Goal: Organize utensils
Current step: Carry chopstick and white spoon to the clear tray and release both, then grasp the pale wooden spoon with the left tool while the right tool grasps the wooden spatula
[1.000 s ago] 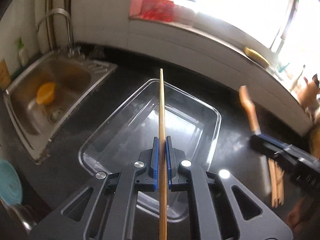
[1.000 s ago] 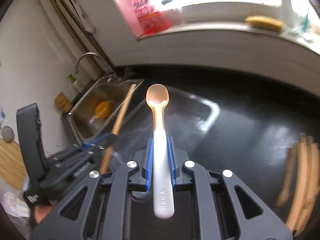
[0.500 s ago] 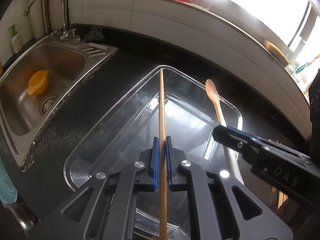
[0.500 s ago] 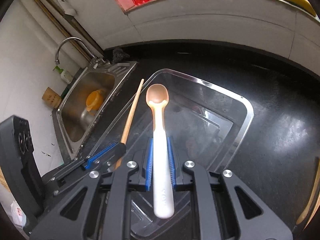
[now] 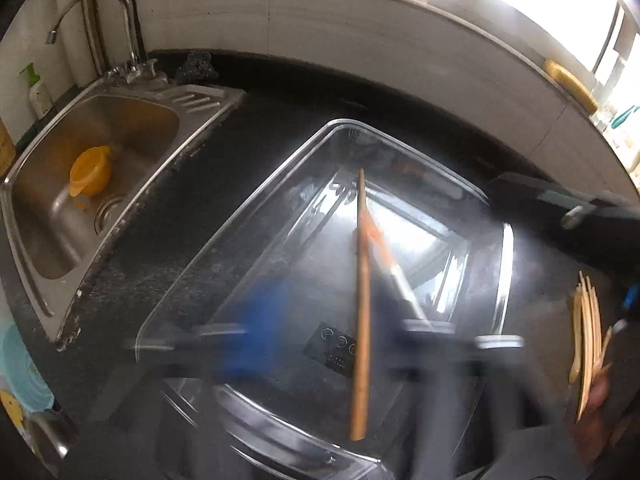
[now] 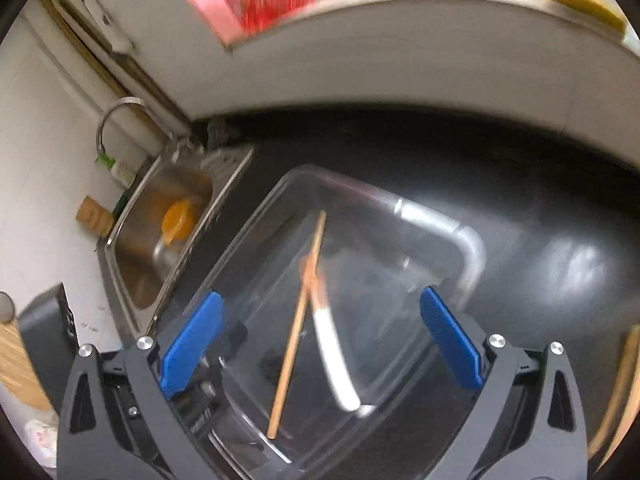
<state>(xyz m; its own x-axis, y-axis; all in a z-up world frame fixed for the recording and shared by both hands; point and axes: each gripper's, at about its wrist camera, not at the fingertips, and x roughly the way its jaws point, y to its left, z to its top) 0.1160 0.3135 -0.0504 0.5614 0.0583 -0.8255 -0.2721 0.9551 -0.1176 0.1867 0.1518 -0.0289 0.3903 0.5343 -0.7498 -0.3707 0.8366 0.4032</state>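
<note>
Lying crossed inside the clear plastic bin [image 6: 472,248] on the black tabletop [image 6: 560,240] are a wooden chopstick [image 6: 298,328] and a white-handled spoon [image 6: 334,364]. Right gripper [image 6: 320,336] gapes wide; left gripper [image 5: 320,332] is blurred, seemingly apart. No writing is legible.

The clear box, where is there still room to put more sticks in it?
In the clear box, bare floor lies between the chopstick and the sink-side wall, and between the spoon and the opposite wall. The middle is crowded: chopstick and spoon cross there.
</note>
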